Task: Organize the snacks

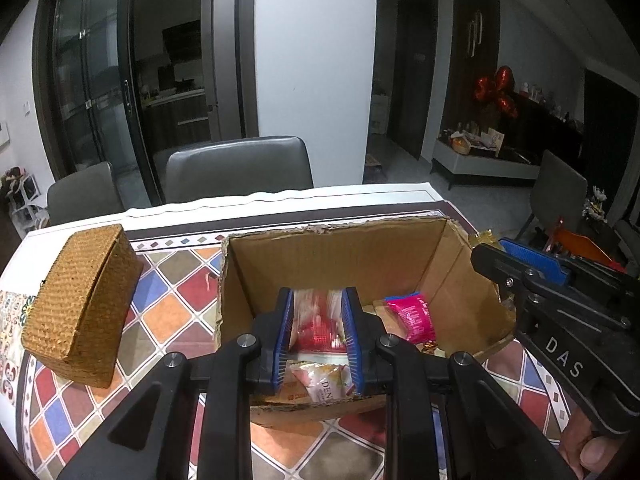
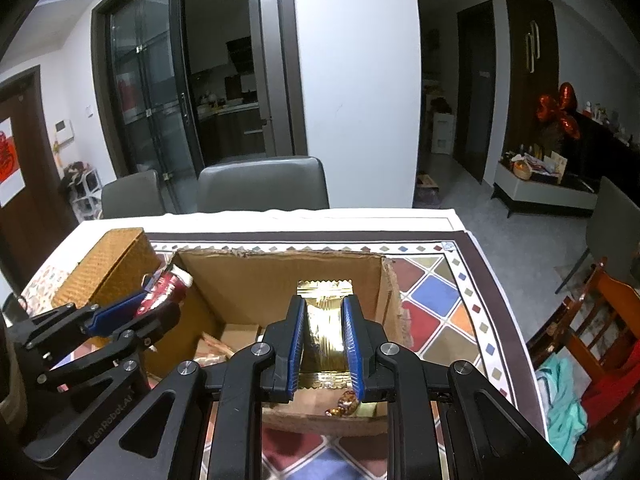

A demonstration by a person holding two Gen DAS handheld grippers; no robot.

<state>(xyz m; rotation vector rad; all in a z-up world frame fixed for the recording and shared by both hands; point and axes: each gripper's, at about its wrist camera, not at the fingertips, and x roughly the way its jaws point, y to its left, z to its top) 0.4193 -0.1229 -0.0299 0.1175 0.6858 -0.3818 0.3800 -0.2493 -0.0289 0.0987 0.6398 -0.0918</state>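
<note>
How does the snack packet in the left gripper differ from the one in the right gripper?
The left gripper is clamped on a red and white snack packet; the right gripper is clamped on a shiny gold foil packet. The gold foil packet stands upright with a zigzag top edge plainly visible, while the red packet looks blurred and its edges are hard to read. Both are held over the open cardboard box.

A white square pillar (image 1: 316,60) stood behind two grey padded chairs (image 1: 238,168). Dark-framed glass sliding doors (image 2: 148,100) opened onto a dim kitchen, and grey tiled floor (image 2: 500,224) stretched rightward.
</note>
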